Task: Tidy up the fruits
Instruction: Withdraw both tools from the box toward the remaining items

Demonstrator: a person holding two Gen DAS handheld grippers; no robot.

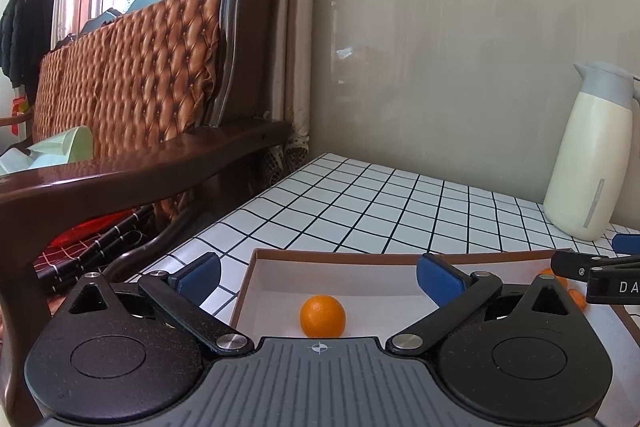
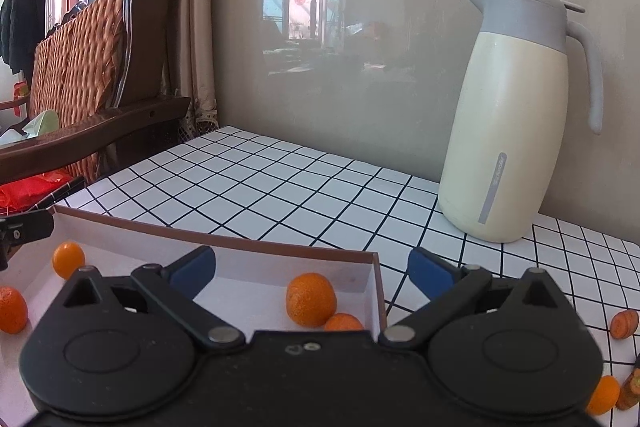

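Note:
A shallow white box with a brown rim [image 1: 256, 279] [image 2: 372, 283] lies on the checked table. In the left wrist view one orange [image 1: 322, 315] sits in it, right below my open, empty left gripper [image 1: 318, 277]. In the right wrist view my right gripper [image 2: 312, 273] is open and empty above the box's right end, over an orange [image 2: 311, 299] with a second [image 2: 343, 323] beside it. Two more oranges [image 2: 68, 259] [image 2: 12, 309] lie at the box's left end. One orange [image 2: 604, 395] lies on the table outside the box, at the right.
A cream thermos jug [image 2: 508, 131] [image 1: 588, 155] stands at the back right against the wall. Carrot pieces [image 2: 625, 323] lie on the table at the right. A wooden sofa [image 1: 132, 155] borders the table's left edge.

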